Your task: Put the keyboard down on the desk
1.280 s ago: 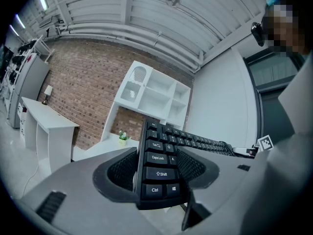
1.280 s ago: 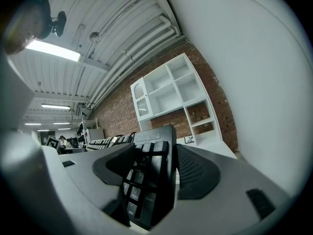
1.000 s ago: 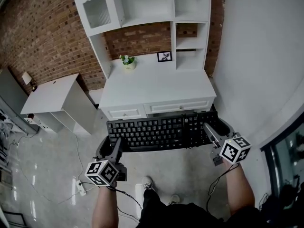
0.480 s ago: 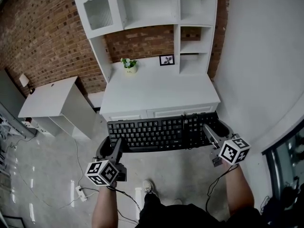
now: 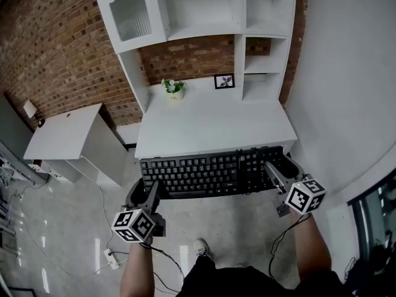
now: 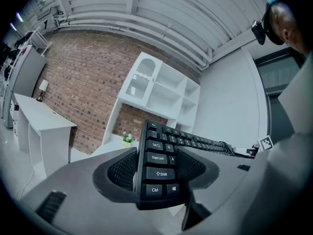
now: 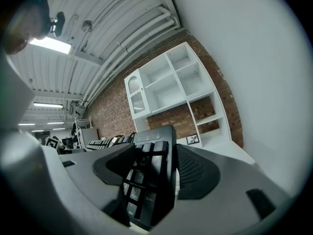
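So, the black keyboard [image 5: 213,172] is held up in the air by both ends, lengthwise between the two claws, right at the near edge of the white tabletop [image 5: 210,125]. It isn't lying on the tabletop. Whether its far edge touches the front of the desk can't be made out from the head view.

The left claw [image 5: 143,187] is clamped on the keyboard's left end. In the left gripper view the Ctrl, Shift and Caps Lock keys are seen wedged between the two dark pads, with the rest of the board running away toward the other claw. The right claw [image 5: 279,169] is clamped on the right end the same way. In the right gripper view the number-pad keys are squeezed between its jaws. Both forearms are seen at the bottom of the head view, one behind each marker cube.

On the tabletop, a small potted plant [image 5: 174,88] is set at the back left, and a little framed picture [image 5: 224,81] is propped near it to the right, both well apart from the keyboard. A white shelf hutch [image 5: 204,8] is stacked above the back of the desk, against a brick wall [image 5: 55,48]. A lower white side table [image 5: 62,135] is parked to the left. Down on the shiny floor [image 5: 62,228], a shoe [image 5: 200,247] and a white power strip [image 5: 111,260] can be spotted.
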`<state>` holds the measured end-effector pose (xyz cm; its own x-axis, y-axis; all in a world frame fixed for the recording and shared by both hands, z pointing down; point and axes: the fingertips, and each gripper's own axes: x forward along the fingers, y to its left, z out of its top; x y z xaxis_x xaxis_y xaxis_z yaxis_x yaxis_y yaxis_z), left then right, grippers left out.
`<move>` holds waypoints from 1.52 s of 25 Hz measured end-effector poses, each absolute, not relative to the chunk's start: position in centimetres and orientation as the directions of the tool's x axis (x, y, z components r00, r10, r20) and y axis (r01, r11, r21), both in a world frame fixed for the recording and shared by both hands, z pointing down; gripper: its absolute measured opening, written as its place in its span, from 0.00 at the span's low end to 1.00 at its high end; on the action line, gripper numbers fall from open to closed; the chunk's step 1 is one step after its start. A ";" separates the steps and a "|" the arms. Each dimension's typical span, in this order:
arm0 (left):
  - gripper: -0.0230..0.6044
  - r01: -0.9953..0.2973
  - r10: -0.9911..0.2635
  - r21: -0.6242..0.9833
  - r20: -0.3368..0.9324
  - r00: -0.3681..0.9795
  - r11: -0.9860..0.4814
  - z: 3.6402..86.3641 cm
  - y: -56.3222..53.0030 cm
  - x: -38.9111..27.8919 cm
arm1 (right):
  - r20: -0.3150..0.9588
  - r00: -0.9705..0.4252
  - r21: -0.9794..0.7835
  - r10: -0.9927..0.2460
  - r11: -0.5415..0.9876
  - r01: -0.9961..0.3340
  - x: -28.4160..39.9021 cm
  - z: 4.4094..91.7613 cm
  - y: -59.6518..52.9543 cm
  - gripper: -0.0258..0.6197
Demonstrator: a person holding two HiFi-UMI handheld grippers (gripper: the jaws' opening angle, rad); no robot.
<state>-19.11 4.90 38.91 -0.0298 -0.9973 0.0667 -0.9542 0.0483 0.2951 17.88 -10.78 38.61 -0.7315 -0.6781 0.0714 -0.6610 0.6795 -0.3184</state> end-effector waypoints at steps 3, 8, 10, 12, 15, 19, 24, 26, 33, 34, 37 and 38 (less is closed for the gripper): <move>0.46 -0.953 -0.997 0.300 0.069 -0.027 0.047 38.8 3.5 -20.9 | 0.075 -0.727 -0.317 -0.683 0.675 -0.667 16.2 38.3 -12.0 0.46; 0.46 -0.950 -0.997 0.310 0.075 -0.021 0.043 39.8 1.4 -23.6 | 0.083 -0.720 -0.313 -0.689 0.668 -0.675 13.5 38.9 -13.9 0.46; 0.46 -0.949 -0.997 0.312 0.076 -0.017 0.040 40.1 0.5 -24.8 | 0.086 -0.716 -0.312 -0.692 0.664 -0.679 12.3 39.1 -14.7 0.46; 0.46 -0.949 -0.997 0.313 0.075 -0.012 0.035 40.4 -0.3 -26.1 | 0.089 -0.713 -0.310 -0.696 0.661 -0.684 11.2 39.3 -15.2 0.46; 0.46 -0.948 -0.997 0.318 0.076 -0.004 0.028 40.9 -1.5 -27.7 | 0.093 -0.706 -0.307 -0.702 0.655 -0.691 9.6 39.6 -16.1 0.46; 0.46 -0.946 -0.997 0.324 0.082 0.008 0.019 41.2 -3.0 -29.9 | 0.095 -0.697 -0.306 -0.711 0.645 -0.700 7.5 39.7 -17.3 0.46; 0.46 -0.945 -0.997 0.328 0.079 0.019 0.008 41.1 -4.5 -32.7 | 0.089 -0.689 -0.305 -0.719 0.639 -0.706 4.9 39.5 -18.4 0.46; 0.46 -0.944 -0.997 0.329 0.078 0.023 0.005 41.0 -4.9 -33.7 | 0.089 -0.686 -0.305 -0.722 0.636 -0.709 3.9 39.4 -18.8 0.46; 0.46 -0.942 -0.997 0.336 0.067 0.026 -0.002 40.6 -5.5 -36.8 | 0.083 -0.683 -0.296 -0.726 0.636 -0.713 0.8 38.7 -19.2 0.46; 0.46 -0.941 -0.998 0.337 0.065 0.025 -0.002 40.7 -5.5 -37.0 | 0.082 -0.684 -0.294 -0.725 0.638 -0.712 0.6 38.7 -19.2 0.46; 0.46 -0.940 -0.998 0.340 0.056 0.023 -0.003 41.2 -5.5 -37.0 | 0.076 -0.685 -0.285 -0.725 0.643 -0.711 0.6 38.8 -19.2 0.46; 0.46 -0.940 -0.998 0.341 0.053 0.022 -0.003 41.3 -5.5 -37.0 | 0.072 -0.685 -0.282 -0.725 0.644 -0.711 0.6 38.9 -19.3 0.46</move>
<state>-36.99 -5.50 41.28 0.0220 -0.9984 0.0527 -0.9402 -0.0028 0.3405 0.62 -19.31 38.86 -0.6852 -0.7248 0.0720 -0.7111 0.6443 -0.2815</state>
